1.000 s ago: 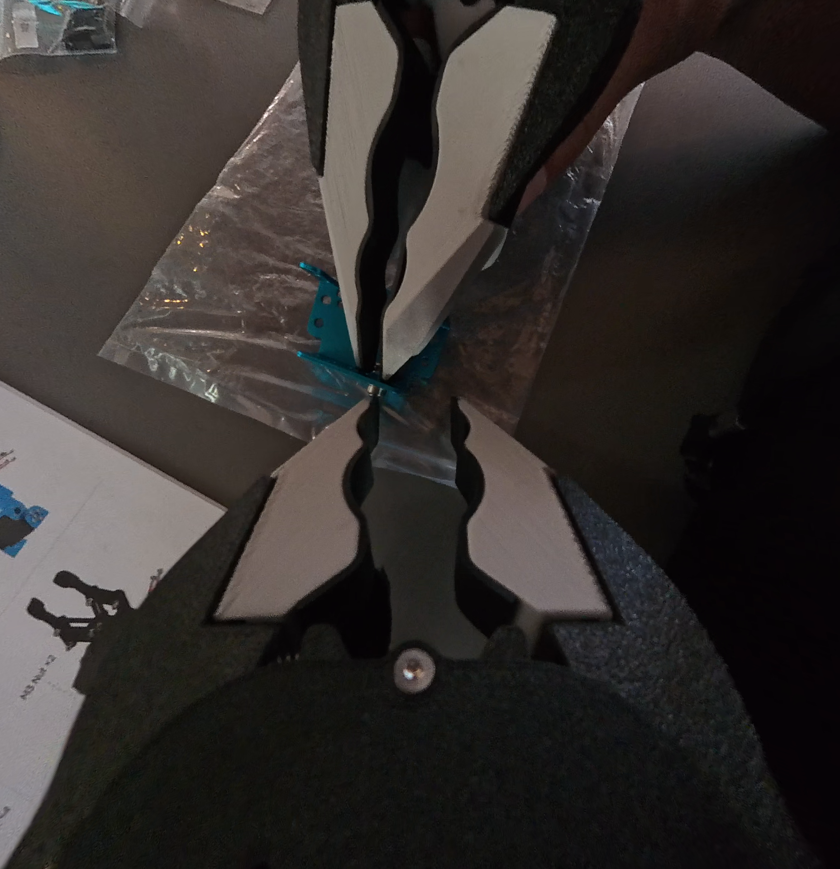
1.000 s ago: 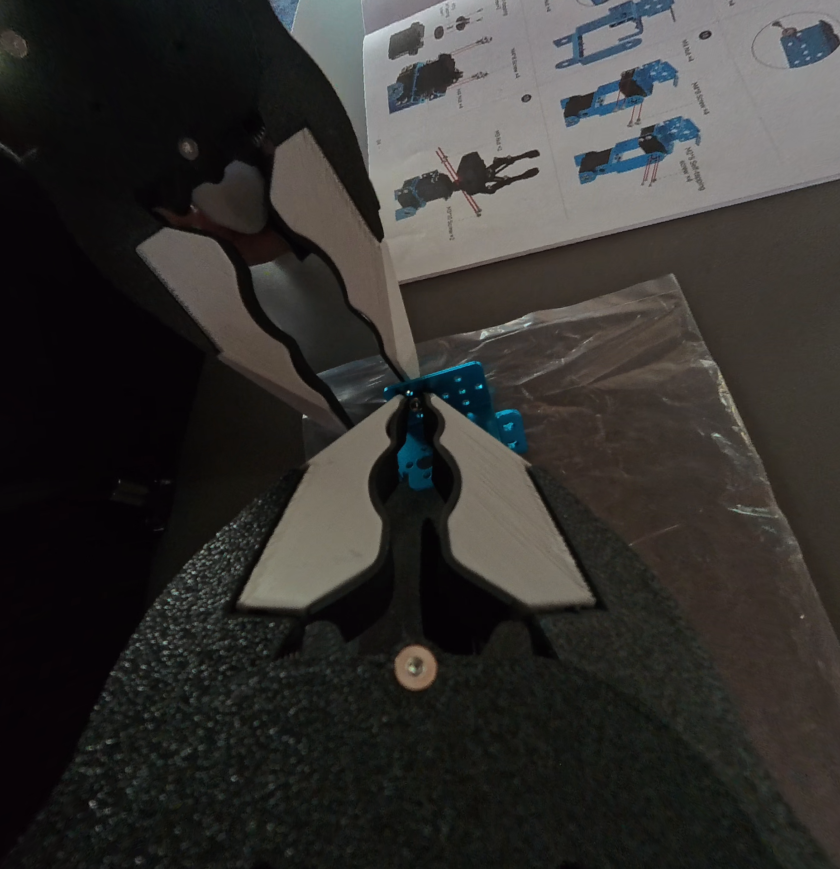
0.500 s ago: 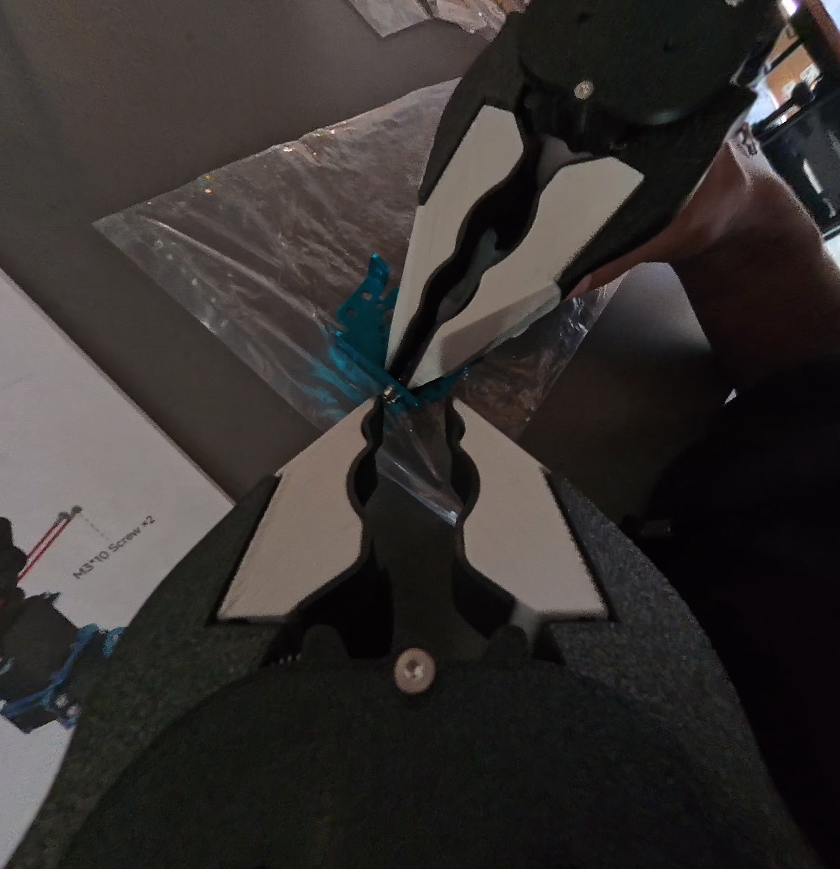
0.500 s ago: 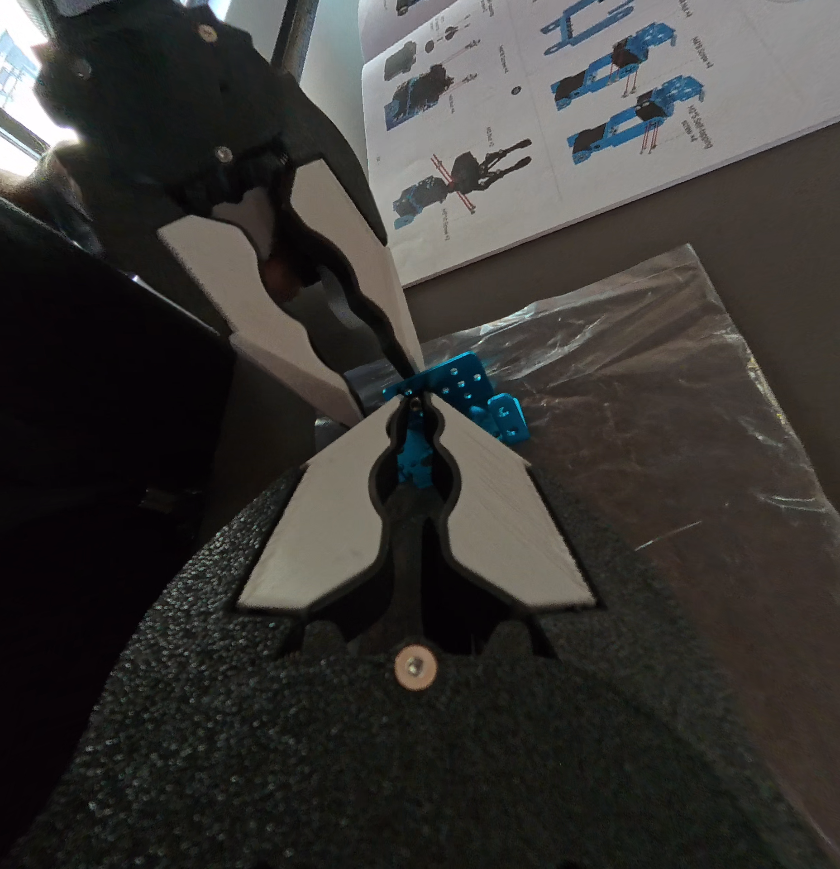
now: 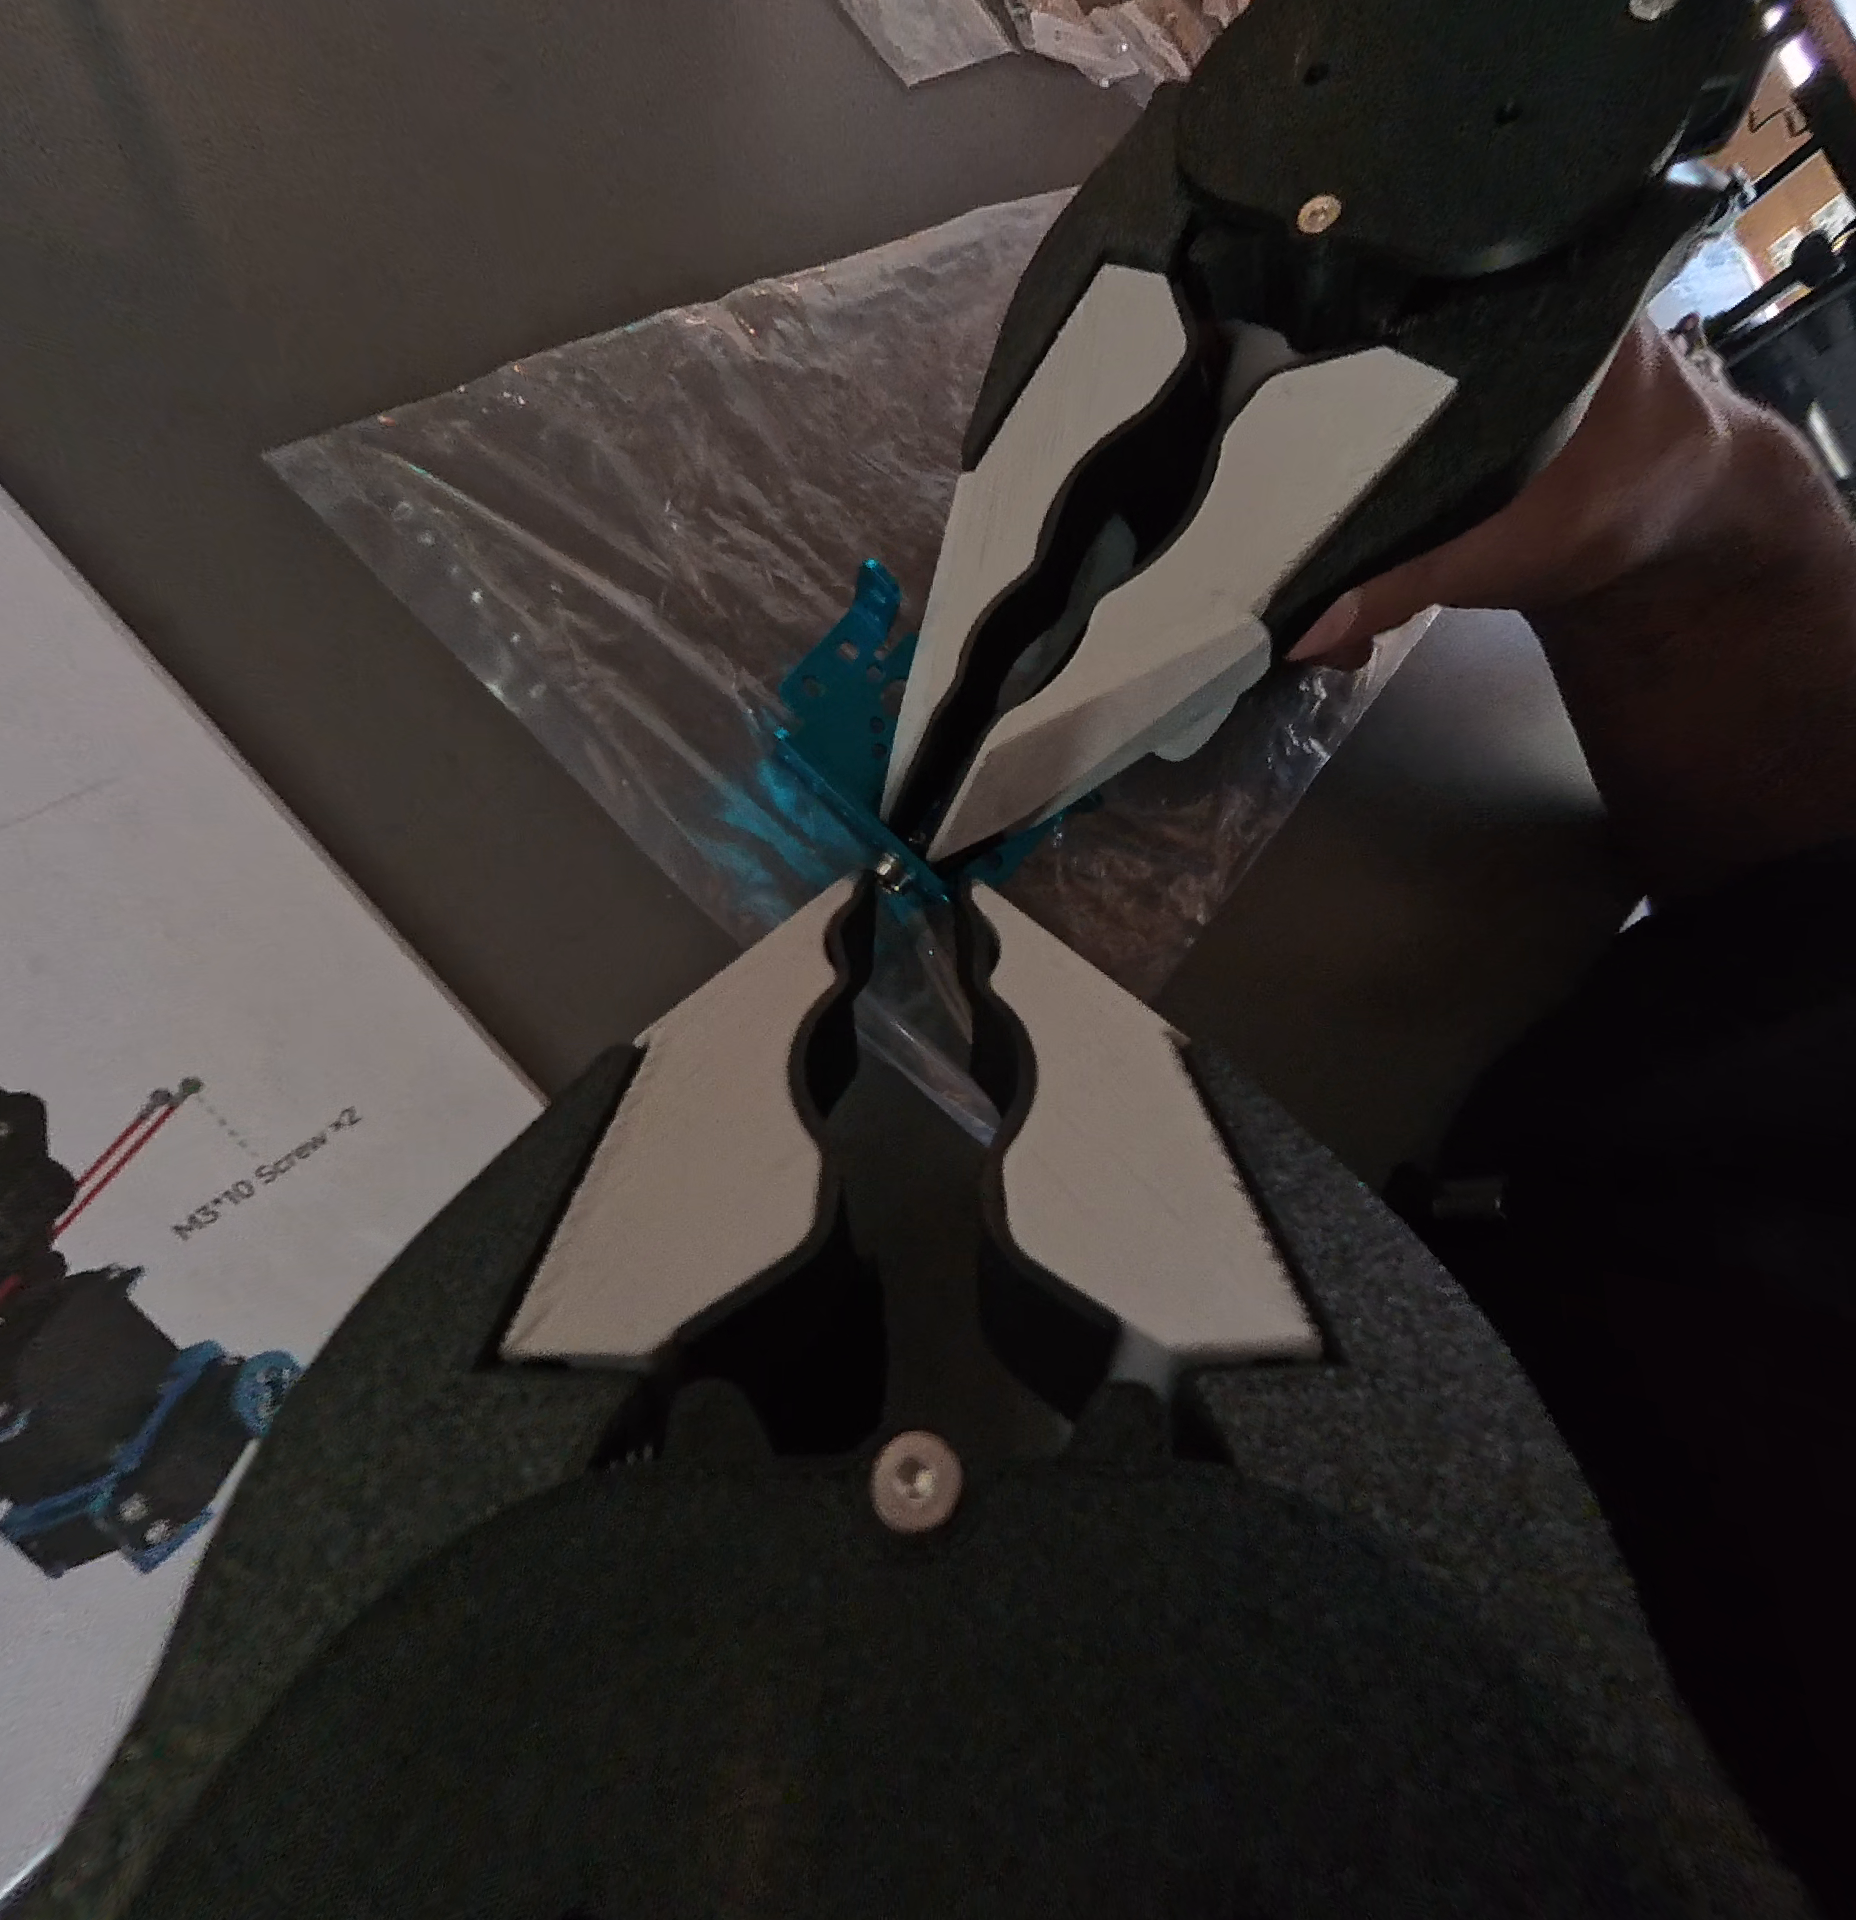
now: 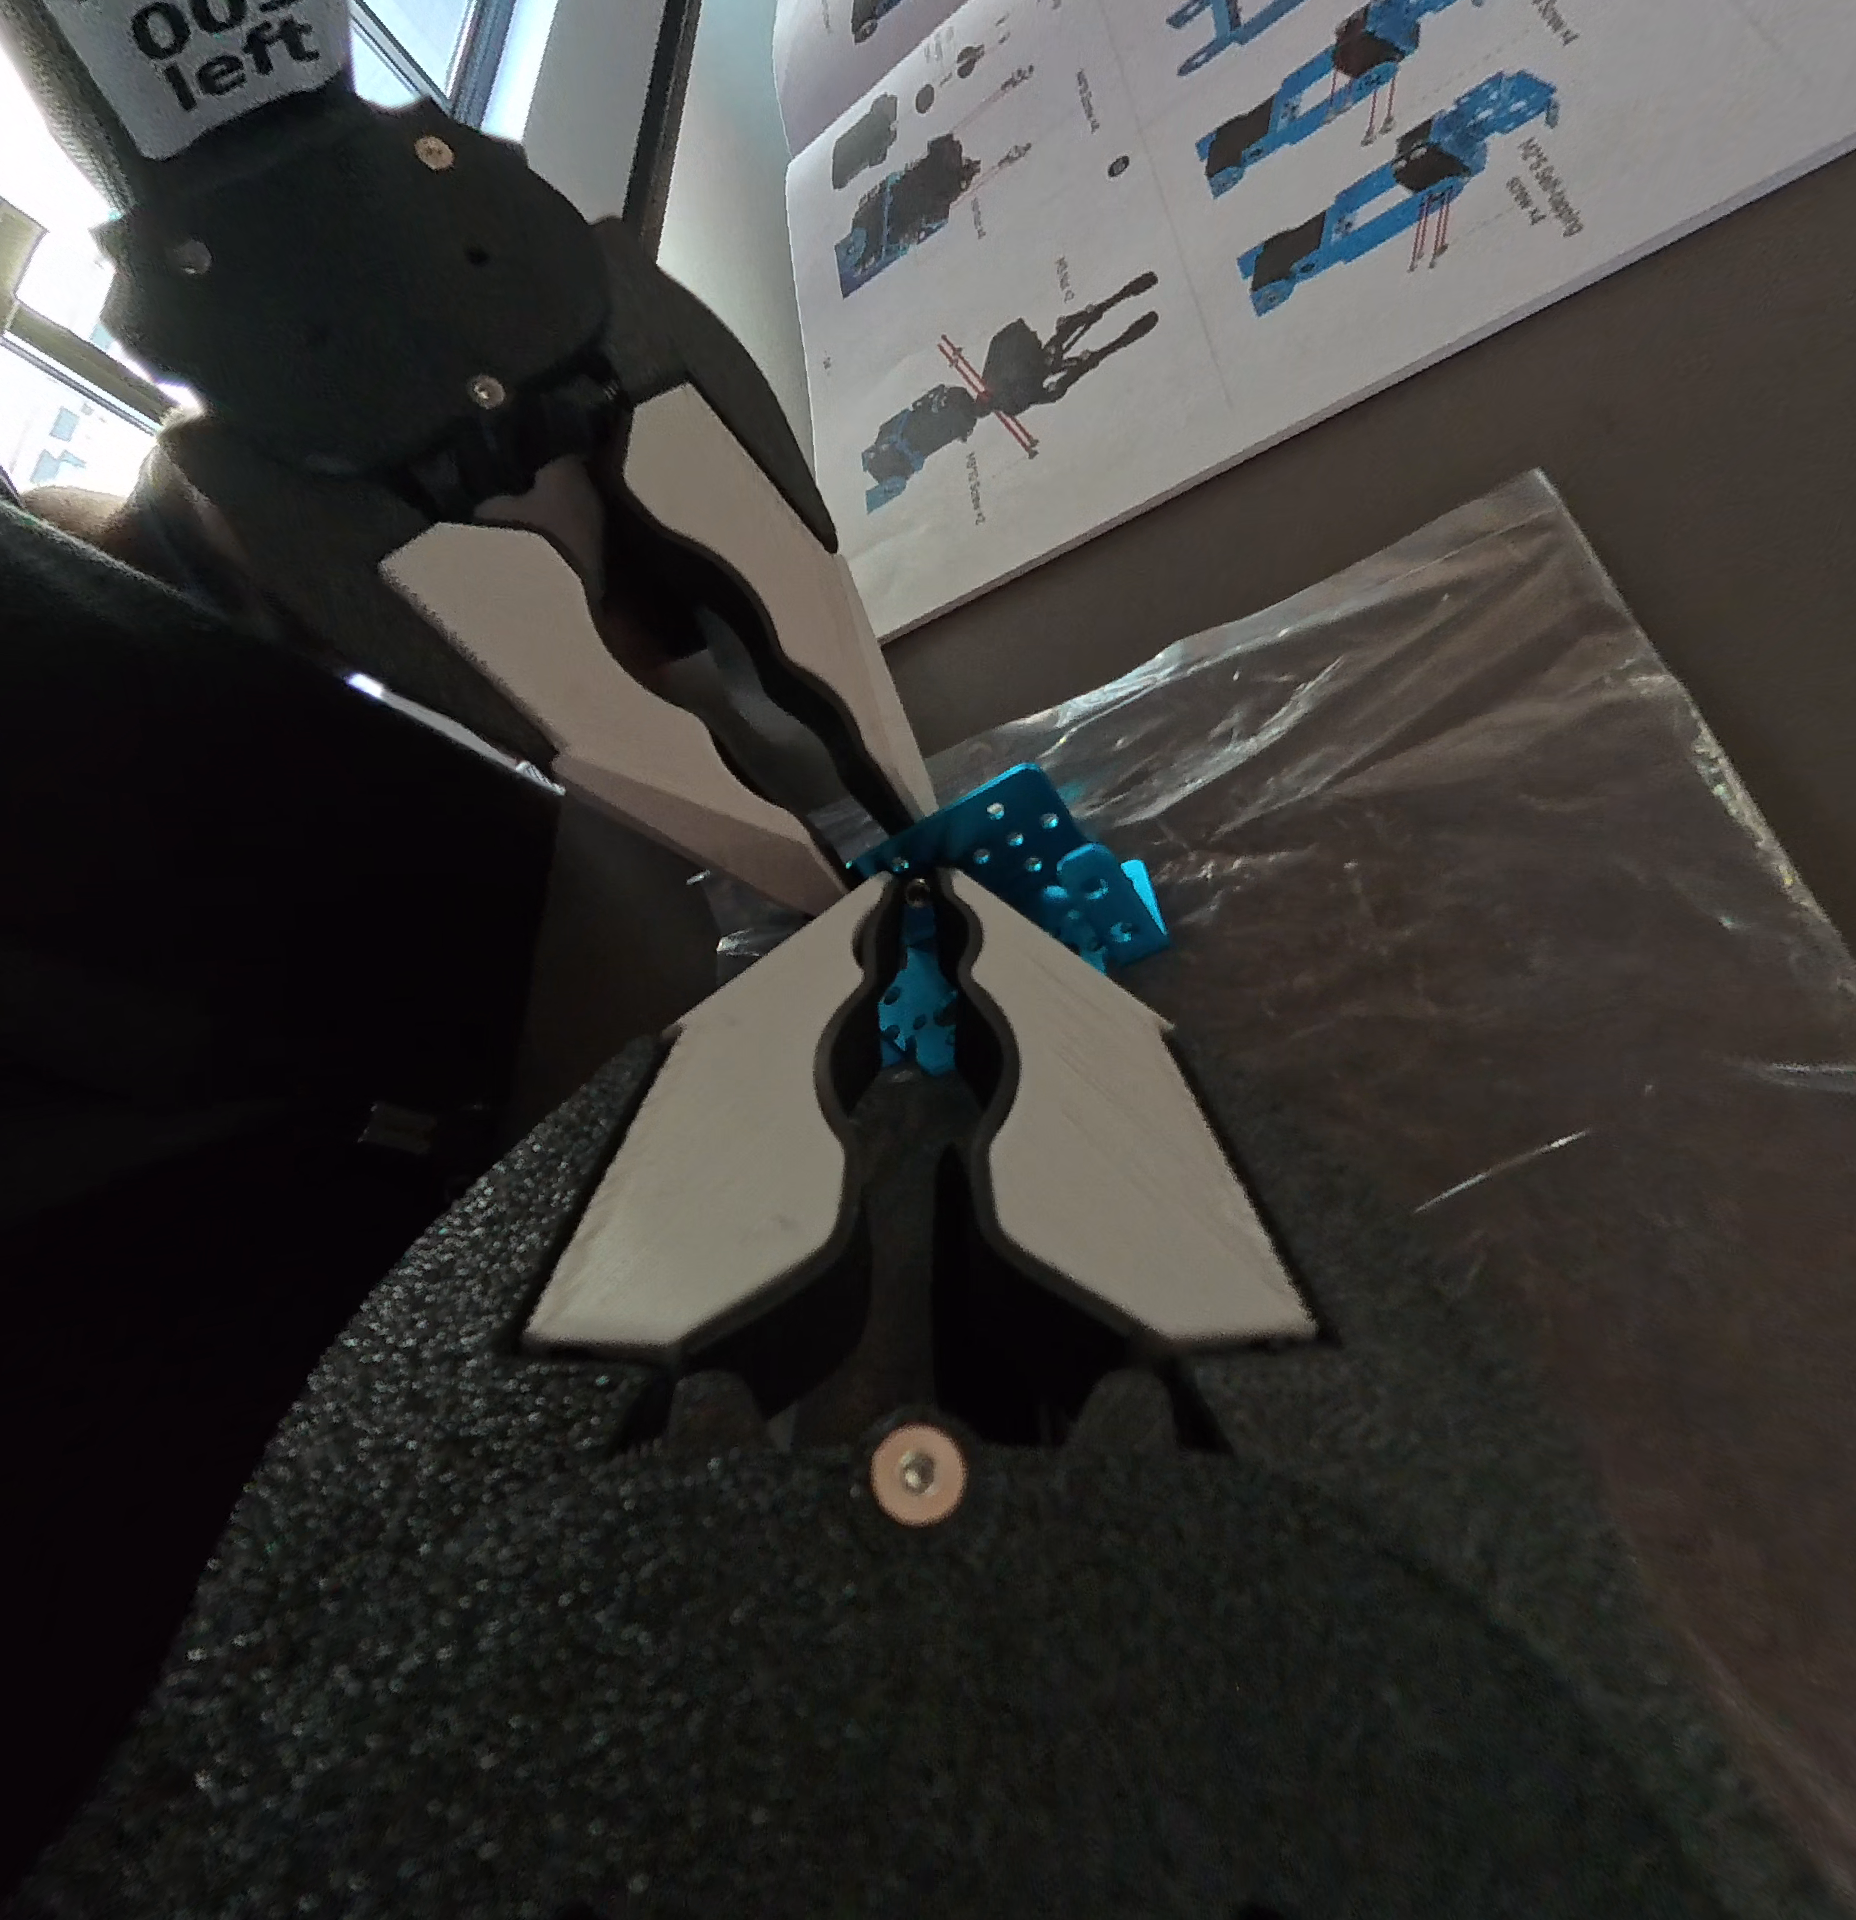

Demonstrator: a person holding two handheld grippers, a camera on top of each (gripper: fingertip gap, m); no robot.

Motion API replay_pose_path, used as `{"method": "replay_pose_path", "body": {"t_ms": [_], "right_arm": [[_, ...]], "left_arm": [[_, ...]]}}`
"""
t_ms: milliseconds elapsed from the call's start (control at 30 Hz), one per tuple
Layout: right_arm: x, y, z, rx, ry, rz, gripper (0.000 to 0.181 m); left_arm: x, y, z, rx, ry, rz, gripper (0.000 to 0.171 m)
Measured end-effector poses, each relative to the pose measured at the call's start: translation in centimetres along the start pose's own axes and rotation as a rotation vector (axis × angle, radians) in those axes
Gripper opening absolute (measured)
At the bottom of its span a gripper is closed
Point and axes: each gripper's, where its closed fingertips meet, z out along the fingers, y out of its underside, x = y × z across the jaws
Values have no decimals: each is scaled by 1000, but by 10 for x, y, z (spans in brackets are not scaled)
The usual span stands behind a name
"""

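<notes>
My right gripper is shut on a blue perforated metal bracket and holds it upright on a clear plastic bag. A small screw head shows between its tips. My left gripper faces it tip to tip with its jaws a little apart. Its left fingertip touches a small silver nut on the bracket. The right gripper comes in from the upper right in the left wrist view. The left gripper comes in from the upper left in the right wrist view.
A white instruction sheet with pictures of blue and black parts lies beside the bag on the dark table; it also shows in the right wrist view. A person's hand holds the right gripper. More clear bags lie at the far edge. Less than 4 cm separates the two grippers' tips.
Both grippers have tilted and both views have rotated and dropped lower, while the tips stay together at the bracket. The right gripper keeps its hold; the left jaws keep the same small gap.
</notes>
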Motion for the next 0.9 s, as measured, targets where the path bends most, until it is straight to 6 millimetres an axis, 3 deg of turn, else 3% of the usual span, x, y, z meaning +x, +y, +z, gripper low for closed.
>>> {"method": "replay_pose_path", "body": {"t_ms": [700,900], "right_arm": [[-1,-2,-1,20,-54,108,6],[-1,-6,-21,60,-26,55,10]], "left_arm": [[-1,0,-1,8,-16,2,14],[-4,-2,-1,-1,-86,60,13]]}}
